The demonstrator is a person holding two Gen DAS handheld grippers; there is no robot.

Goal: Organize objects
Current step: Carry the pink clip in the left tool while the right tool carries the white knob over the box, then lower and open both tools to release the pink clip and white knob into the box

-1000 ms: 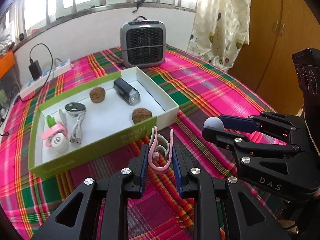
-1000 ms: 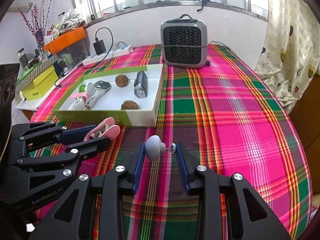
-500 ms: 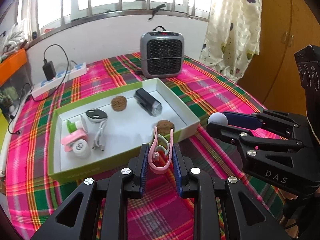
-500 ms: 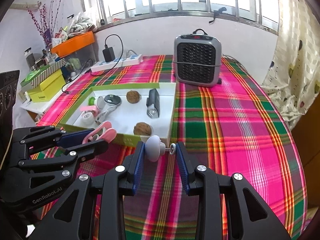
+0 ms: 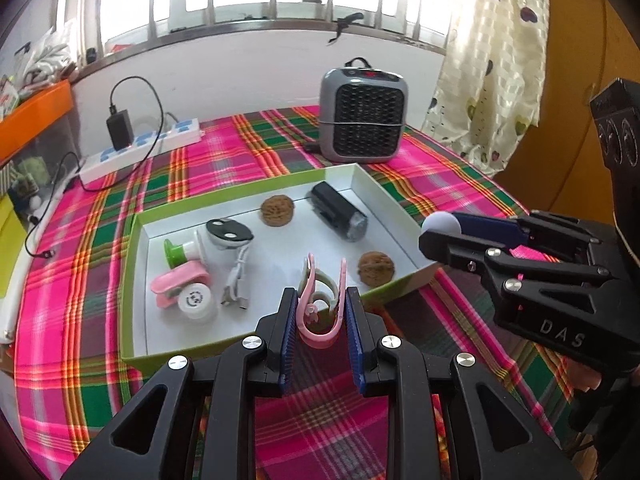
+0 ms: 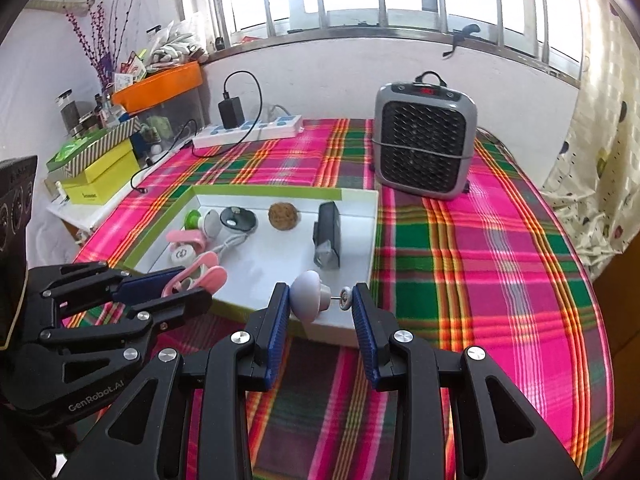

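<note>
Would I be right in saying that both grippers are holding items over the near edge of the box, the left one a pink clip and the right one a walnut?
Not quite: the right gripper holds a small white knob-shaped piece with a thin pin, not a walnut, as the right wrist view shows. Both walnuts lie in the box. The left gripper does hold the pink clip.

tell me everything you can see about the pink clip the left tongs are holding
The pink clip is a glossy plastic U-shaped piece with a pale greenish-white inner loop. It stands upright, its curved bottom low between the fingers and its two prongs pointing up. The left tongs are shut on its sides, holding it above the near edge of the green-rimmed box.
</note>
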